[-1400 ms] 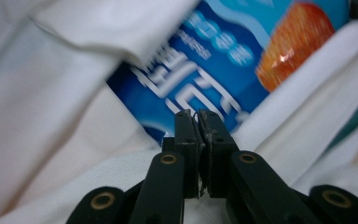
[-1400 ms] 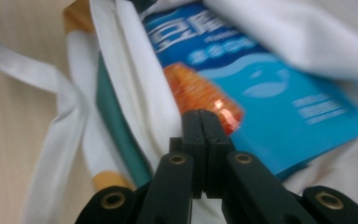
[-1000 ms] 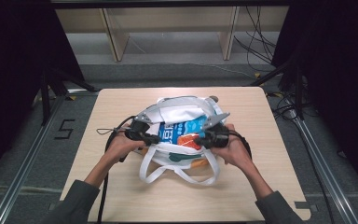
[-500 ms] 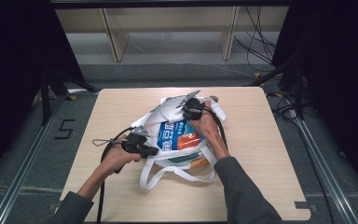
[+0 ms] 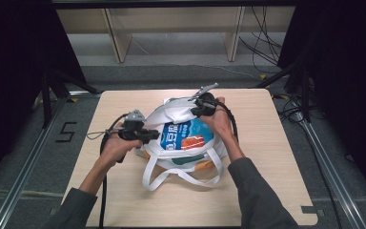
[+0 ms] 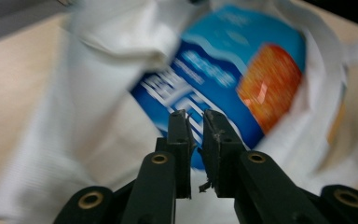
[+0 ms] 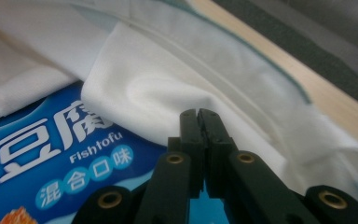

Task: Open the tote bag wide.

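The left hand-held gripper (image 6: 196,116) rises from the bottom centre, its 2 black jaws slightly apart over a blue packet (image 6: 223,79) inside a blurred white bag (image 6: 88,107) on the wooden surface (image 6: 14,60).

Setting: recording lab or test studio, not a home. Evidence: a single light wooden table (image 5: 267,157) standing alone on grey carpeted floor (image 5: 181,76); black curtains (image 5: 14,57) closing off both sides; metal floor rails (image 5: 26,167) running along the left and right table edges; a numeral "5" marked on the floor (image 5: 66,132) off the left edge; loose cables (image 5: 262,33) trailing beyond the far right corner; bare pale wooden shelving (image 5: 171,24) against the back.
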